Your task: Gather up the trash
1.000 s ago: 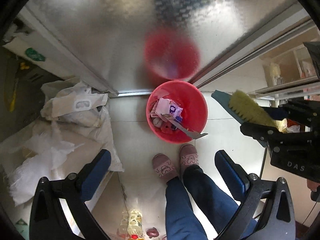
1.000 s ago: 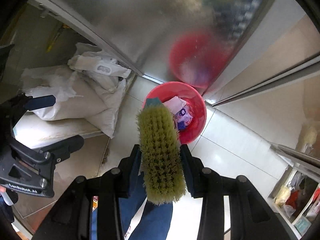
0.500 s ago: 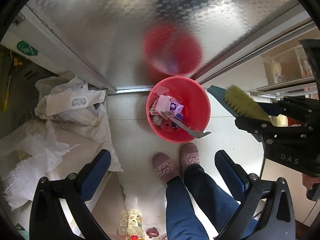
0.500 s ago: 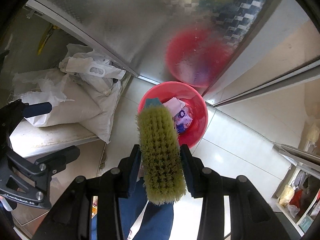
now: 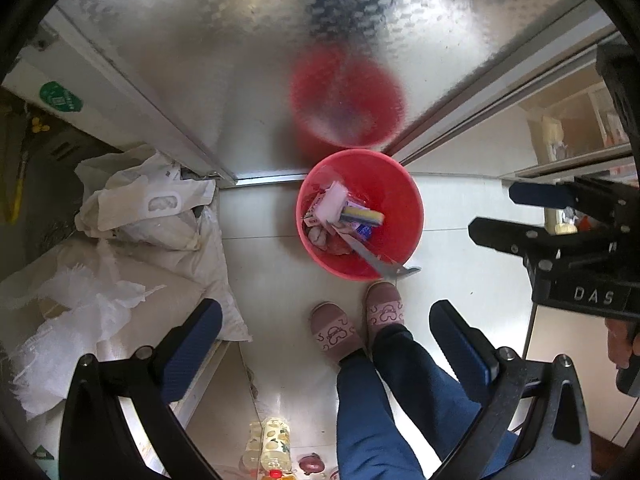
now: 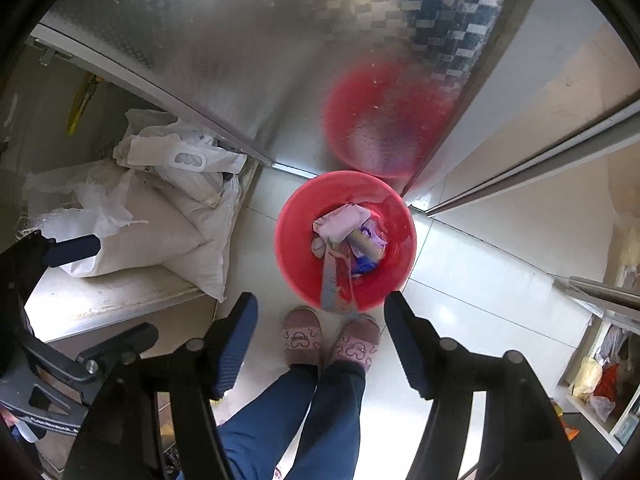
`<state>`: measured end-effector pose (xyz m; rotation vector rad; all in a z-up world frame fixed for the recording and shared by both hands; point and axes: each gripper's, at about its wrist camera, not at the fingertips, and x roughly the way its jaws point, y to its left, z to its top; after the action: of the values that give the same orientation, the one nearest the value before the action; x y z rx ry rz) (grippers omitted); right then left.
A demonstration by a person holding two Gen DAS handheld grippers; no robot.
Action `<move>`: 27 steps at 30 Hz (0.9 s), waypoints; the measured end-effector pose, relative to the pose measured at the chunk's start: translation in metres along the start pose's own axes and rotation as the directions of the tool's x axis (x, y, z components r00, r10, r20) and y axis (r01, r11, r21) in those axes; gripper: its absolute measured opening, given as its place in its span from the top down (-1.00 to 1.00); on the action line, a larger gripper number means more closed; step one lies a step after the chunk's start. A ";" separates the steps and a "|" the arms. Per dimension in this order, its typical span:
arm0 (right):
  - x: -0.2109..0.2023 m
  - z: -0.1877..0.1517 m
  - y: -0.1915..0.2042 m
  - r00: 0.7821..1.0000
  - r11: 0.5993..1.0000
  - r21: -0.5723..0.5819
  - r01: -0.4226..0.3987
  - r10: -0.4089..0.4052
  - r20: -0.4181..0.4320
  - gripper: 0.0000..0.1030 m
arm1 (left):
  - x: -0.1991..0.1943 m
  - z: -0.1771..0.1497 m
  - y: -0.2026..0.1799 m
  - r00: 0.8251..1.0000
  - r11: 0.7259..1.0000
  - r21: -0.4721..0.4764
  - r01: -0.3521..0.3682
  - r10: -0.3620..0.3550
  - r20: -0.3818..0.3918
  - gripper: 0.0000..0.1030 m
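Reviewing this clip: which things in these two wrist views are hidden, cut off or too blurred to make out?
- Red bucket: lower trash is buried under the white packet and brush in both views.
- Red blur on the metal door: only a smeared reflection.
- Shelf items: cut off by the right wrist view's edge, too small.
- Bottle: cut off at the left wrist view's bottom edge.
- White sacks: contents hidden.
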<state>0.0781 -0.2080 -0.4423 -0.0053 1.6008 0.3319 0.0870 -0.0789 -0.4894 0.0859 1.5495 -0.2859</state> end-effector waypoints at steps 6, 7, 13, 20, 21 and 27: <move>-0.034 -0.007 0.013 1.000 1.000 -0.027 0.001 -0.001 0.023 -0.23 | -0.039 -0.004 0.000 0.999 1.000 -0.001 -0.015 0.015 0.052 -1.00; -0.042 -0.008 0.016 0.999 0.999 -0.033 0.003 -0.002 0.032 -0.24 | -0.048 -0.005 0.000 0.998 1.000 -0.003 -0.017 0.017 0.068 -1.00; -0.107 -0.016 0.036 0.994 0.998 -0.069 0.007 0.000 0.109 -0.24 | -0.118 -0.015 0.000 0.988 0.998 -0.050 -0.035 0.042 0.150 -1.00; -0.195 -0.028 0.058 0.974 0.987 -0.157 0.022 0.014 0.224 -0.45 | -0.207 -0.034 -0.012 0.959 0.993 -0.105 -0.051 0.078 0.271 -1.00; -0.208 -0.030 0.060 0.968 0.985 -0.172 0.031 0.013 0.249 -0.53 | -0.218 -0.038 -0.014 0.954 0.993 -0.114 -0.042 0.074 0.290 -1.00; -0.275 -0.041 0.065 0.926 0.984 -0.170 0.045 0.023 0.378 -0.76 | -0.282 -0.051 -0.028 0.922 0.991 -0.107 -0.081 0.115 0.370 -1.00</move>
<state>0.0419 -0.2094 -0.1595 -0.0815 1.1832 0.4366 0.0324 -0.0577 -0.2073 0.0357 1.1693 -0.1417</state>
